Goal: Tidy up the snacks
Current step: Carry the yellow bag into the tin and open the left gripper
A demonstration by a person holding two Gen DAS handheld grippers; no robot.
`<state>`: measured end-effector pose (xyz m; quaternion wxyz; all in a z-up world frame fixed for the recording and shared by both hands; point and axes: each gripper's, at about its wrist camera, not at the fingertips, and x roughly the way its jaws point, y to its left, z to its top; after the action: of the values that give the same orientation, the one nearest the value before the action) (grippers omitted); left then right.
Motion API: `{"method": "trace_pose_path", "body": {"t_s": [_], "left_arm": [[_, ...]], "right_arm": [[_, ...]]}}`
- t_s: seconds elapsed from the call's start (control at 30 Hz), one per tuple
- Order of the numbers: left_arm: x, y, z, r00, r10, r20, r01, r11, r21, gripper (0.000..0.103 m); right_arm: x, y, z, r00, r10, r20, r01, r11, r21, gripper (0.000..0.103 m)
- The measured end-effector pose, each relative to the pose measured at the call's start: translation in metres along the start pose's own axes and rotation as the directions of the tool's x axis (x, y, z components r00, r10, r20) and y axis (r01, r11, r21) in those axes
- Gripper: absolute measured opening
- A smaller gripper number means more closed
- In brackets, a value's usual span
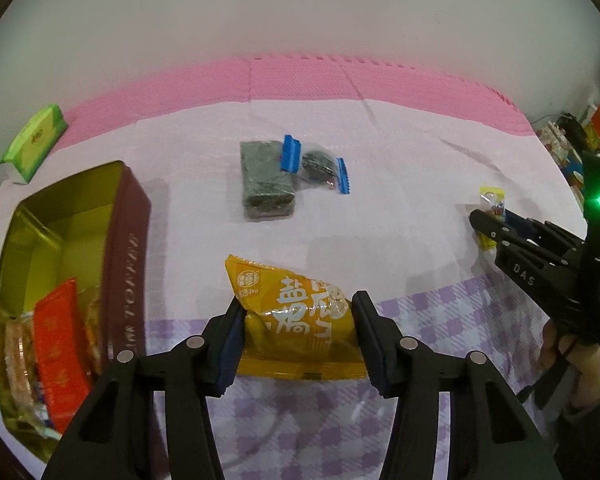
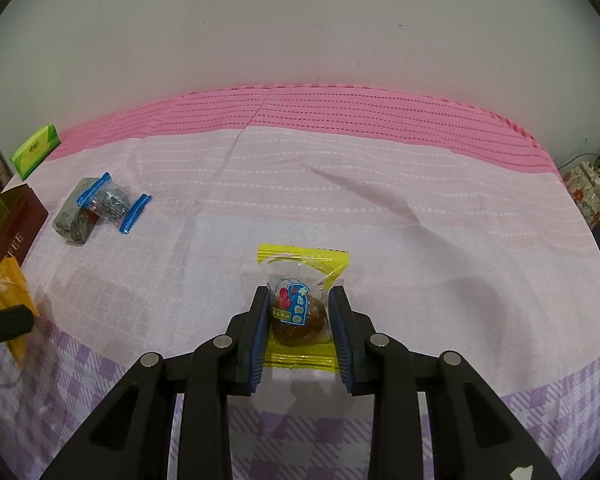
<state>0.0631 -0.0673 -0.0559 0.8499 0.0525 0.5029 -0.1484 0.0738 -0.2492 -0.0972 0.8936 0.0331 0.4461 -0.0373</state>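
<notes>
My left gripper is shut on an orange snack packet, held just above the cloth beside the open brown tin. The tin holds a red packet and other wrapped snacks. My right gripper is shut on a yellow-edged clear packet with a brown sweet, resting on the cloth. That gripper also shows at the right of the left wrist view. A dark green packet and a blue-edged packet lie mid-table.
A green box sits at the far left near the wall. The table carries a pink and purple checked cloth. Cluttered shelves stand past the table's right edge. A white wall runs behind.
</notes>
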Motion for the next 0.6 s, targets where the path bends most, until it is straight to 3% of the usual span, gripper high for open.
{"method": "trace_pose_path", "body": {"t_s": [0.33, 0.43, 0.6], "left_arm": [[-0.041, 0.037, 0.013, 0.993, 0.059, 0.106, -0.054, 0.997, -0.049, 0.052], [-0.049, 0.065, 0.018, 0.983, 0.127, 0.133, -0.117, 0.990, -0.081, 0.052], [-0.047, 0.125, 0.023, 0.968, 0.224, 0.113, -0.203, 0.964, -0.171, 0.052]], "right_arm": [[-0.001, 0.001, -0.001, 1.000, -0.004, 0.000, 0.004, 1.000, -0.003, 0.028], [-0.001, 0.001, -0.001, 1.000, -0.004, 0.000, 0.004, 1.000, -0.003, 0.028], [-0.001, 0.002, 0.000, 1.000, -0.009, 0.000, 0.009, 1.000, -0.007, 0.028]]}}
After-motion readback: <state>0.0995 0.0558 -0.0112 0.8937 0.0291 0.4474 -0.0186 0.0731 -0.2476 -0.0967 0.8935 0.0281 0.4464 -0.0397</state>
